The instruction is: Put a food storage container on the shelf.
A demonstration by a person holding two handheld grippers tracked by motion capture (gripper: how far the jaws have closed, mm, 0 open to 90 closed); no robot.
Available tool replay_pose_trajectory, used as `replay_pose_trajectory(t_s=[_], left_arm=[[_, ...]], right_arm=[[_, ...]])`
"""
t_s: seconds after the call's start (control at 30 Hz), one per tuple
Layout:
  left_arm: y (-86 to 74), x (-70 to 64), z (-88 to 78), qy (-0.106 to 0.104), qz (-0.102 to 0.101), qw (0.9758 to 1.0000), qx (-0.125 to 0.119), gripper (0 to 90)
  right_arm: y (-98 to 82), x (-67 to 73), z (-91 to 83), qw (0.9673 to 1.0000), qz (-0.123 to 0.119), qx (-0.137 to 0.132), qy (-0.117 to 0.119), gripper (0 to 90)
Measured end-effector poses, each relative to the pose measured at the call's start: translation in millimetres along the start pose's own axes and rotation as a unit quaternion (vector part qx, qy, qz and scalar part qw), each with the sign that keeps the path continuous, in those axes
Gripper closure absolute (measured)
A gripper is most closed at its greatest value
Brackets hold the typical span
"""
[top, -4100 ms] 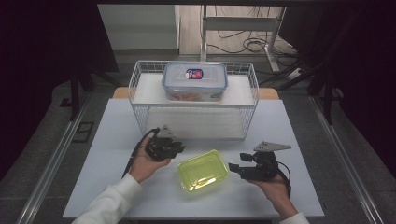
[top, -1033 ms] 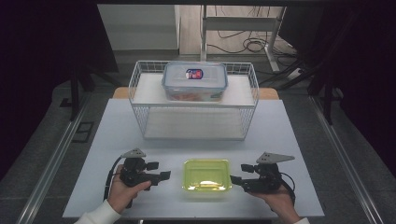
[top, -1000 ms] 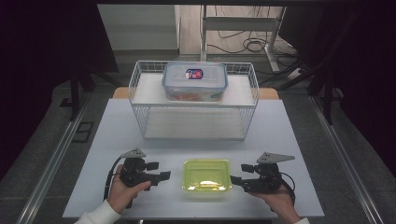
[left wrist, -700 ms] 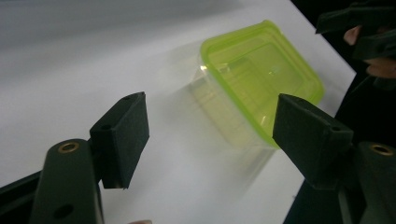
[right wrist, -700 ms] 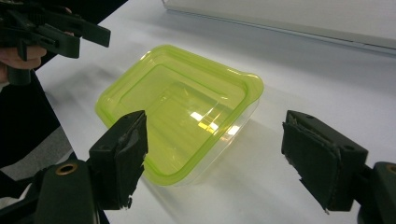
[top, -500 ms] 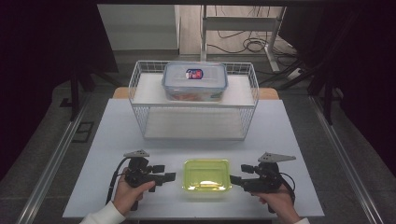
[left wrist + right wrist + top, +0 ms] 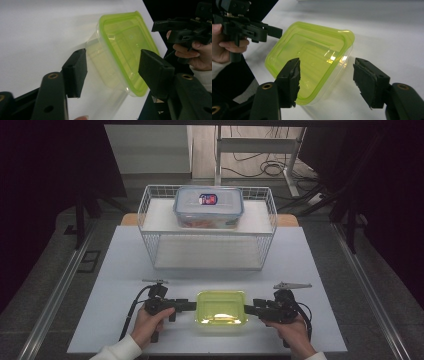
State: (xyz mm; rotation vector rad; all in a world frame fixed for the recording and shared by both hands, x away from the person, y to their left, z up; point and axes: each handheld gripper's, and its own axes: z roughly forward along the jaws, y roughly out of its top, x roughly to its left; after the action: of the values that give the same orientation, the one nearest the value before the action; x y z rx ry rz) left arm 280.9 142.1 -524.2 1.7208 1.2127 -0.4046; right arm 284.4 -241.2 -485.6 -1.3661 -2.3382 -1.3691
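Both my left gripper (image 7: 190, 306) and right gripper (image 7: 248, 308) have closed in on the one green-lidded container (image 7: 221, 307) by the table's (image 7: 125, 270) near edge, jaws narrowing but unclenched.

Green-lidded clear plastic container (image 7: 221, 307) — rectangular, lid on, upright and flat on the white table (image 7: 120, 265) — near its front edge.

text: none legible | clear container lid (image 7: 208, 199): red-blue label, too small to read
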Motion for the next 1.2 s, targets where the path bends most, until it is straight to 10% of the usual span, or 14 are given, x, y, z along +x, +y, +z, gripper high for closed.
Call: replay_pose_trajectory(t_s=[0.73, 0.9, 1.2], left_arm=[[-0.2, 6.0, 17.1, -0.055, -0.044, 0.9970, 0.032, 74.4], [-0.4, 5.5, 13.4, -0.060, -0.049, 0.9967, 0.023, 77.4], [-2.7, -1.2, 8.5, -0.052, -0.033, 0.9980, 0.016, 81.3]], right_arm=[[-9.6, -19.9, 23.5, 0.9900, 0.124, 0.031, 0.059, 70.8], [-12.3, -24.8, 20.5, 0.9819, 0.166, 0.016, 0.091, 77.5], [-11.2, -17.2, 13.9, 0.9842, 0.152, 0.011, 0.090, 81.1]])
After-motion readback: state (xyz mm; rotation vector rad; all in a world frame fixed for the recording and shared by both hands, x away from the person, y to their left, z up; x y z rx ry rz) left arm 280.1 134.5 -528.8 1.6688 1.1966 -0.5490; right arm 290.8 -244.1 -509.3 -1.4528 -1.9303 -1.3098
